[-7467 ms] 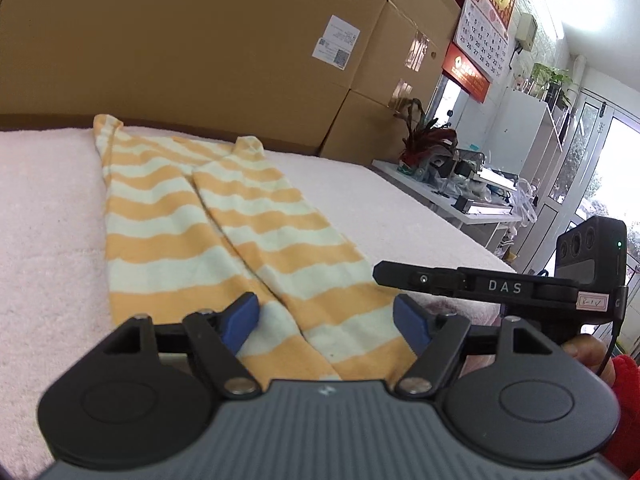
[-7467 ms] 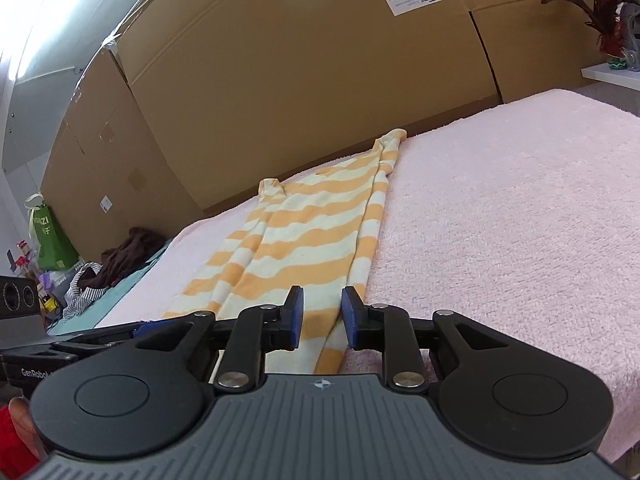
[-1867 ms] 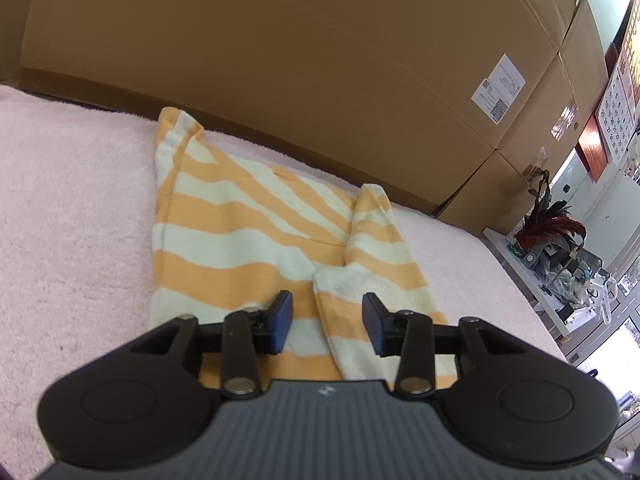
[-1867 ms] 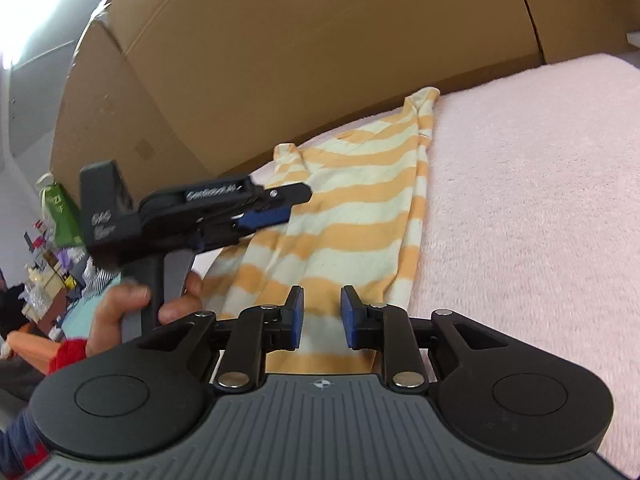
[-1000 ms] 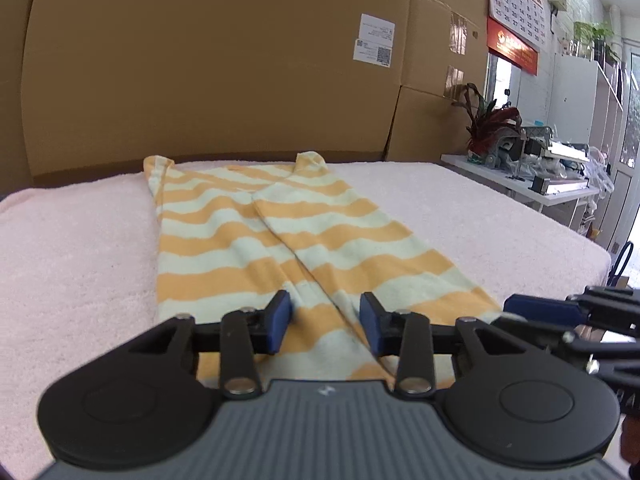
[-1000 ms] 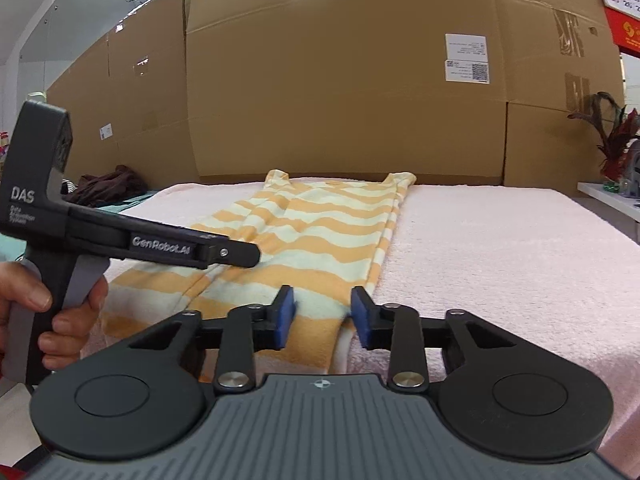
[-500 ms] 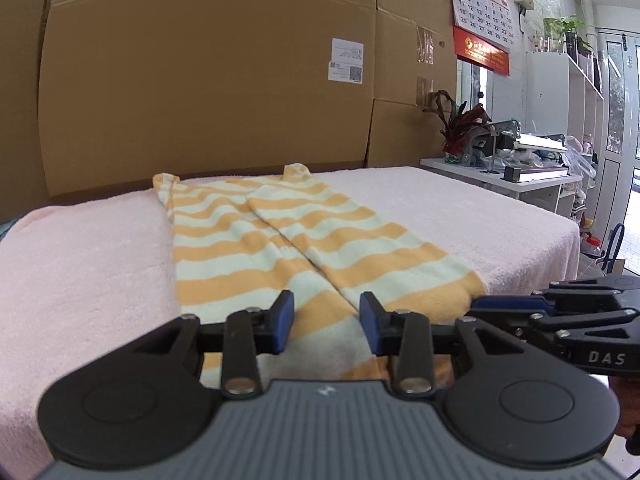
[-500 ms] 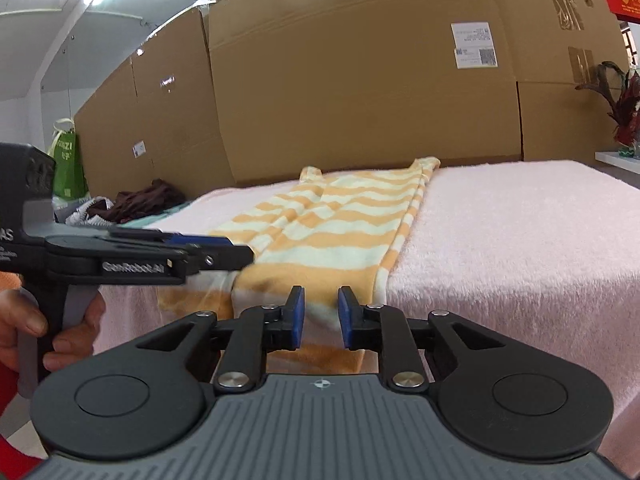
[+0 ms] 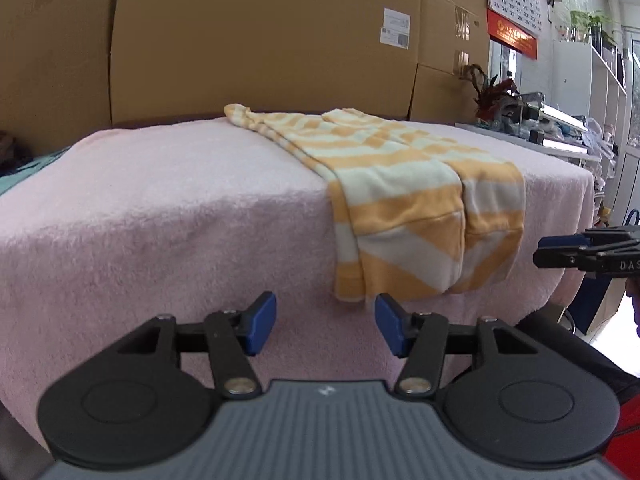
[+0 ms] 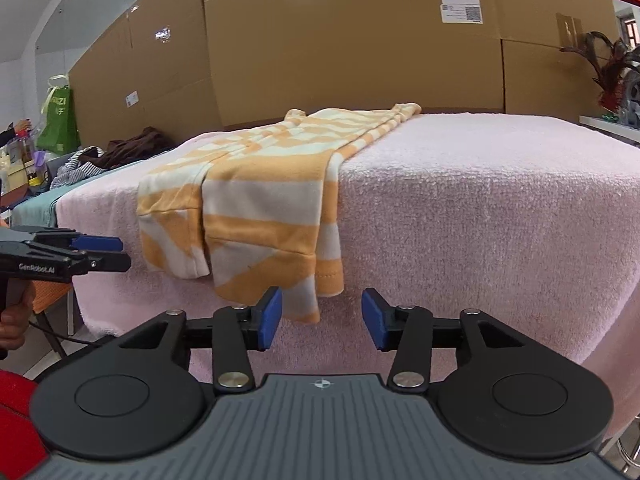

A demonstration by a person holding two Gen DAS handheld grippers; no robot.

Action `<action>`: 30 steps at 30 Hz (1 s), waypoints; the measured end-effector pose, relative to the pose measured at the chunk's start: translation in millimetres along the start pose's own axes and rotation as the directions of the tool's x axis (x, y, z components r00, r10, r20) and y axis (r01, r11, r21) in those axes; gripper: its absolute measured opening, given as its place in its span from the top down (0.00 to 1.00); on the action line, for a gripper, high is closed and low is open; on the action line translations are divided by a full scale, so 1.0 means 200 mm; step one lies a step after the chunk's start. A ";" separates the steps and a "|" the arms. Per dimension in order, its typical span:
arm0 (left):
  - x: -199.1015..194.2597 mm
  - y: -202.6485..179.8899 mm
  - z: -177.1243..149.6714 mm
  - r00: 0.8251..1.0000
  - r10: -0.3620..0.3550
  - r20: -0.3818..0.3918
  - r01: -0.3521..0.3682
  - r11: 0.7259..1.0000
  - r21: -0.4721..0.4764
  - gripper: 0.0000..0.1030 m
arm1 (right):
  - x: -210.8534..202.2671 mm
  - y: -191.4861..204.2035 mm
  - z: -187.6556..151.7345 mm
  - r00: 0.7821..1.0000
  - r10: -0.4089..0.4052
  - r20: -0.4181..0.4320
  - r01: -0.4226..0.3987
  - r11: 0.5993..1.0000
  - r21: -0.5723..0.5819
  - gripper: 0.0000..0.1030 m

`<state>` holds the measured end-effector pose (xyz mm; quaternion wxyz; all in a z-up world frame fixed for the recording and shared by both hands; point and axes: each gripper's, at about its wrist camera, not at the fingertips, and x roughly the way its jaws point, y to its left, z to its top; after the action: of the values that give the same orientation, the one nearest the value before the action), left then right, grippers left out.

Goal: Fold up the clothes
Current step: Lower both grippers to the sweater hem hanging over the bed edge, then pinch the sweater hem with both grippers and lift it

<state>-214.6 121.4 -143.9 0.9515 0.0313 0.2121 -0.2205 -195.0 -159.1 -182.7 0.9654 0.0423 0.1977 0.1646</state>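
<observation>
Left claw [image 9: 325, 328]: blue pads spread wide, nothing between them. It hovers below the near edge of the surface [image 9: 160, 208], facing its pink towelling front.

Striped garment [image 9: 400, 184], orange and cream: looks like trousers, two legs side by side. It lies flat along the top and its near end spills over the edge, hanging down the front. Long axis runs straight away from me, toward the cardboard boxes [image 9: 256, 36] behind.

From my left claw the hanging hem sits up and slightly to the right; its left corner is just above my right pad (close, not touching).

Right claw [image 10: 321, 318]: also wide open, empty. In its own view the garment's right-hand hem corner dangles just above the left pad, the rest lying up and to the left.

So each claw sits under an outer corner of the overhang, about equally near.

Judgement: the garment lies lengthwise, not yet doubled end to end. Whether I'm about to take the hem or have just let it drop, I cannot tell.
</observation>
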 end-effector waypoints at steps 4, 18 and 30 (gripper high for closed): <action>0.06 -0.01 0.04 0.997 -0.076 -0.002 0.076 0.995 0.061 0.35 | 0.03 0.01 0.03 1.000 0.025 0.009 -0.025 0.999 -0.026 0.45; 0.19 0.01 0.15 0.974 -0.227 0.016 0.228 0.973 -0.044 0.31 | 0.08 -0.05 0.11 0.994 0.100 0.054 -0.101 0.995 0.015 0.40; 0.31 0.03 0.18 0.949 -0.303 -0.084 0.303 0.953 -0.014 0.29 | 0.19 -0.12 0.05 0.966 0.257 0.014 -0.258 0.965 0.054 0.41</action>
<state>-147.5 95.4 -138.5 0.8965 0.0073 0.2547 -0.3624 -150.9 -169.3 -191.7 0.9349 0.0951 0.1920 0.2829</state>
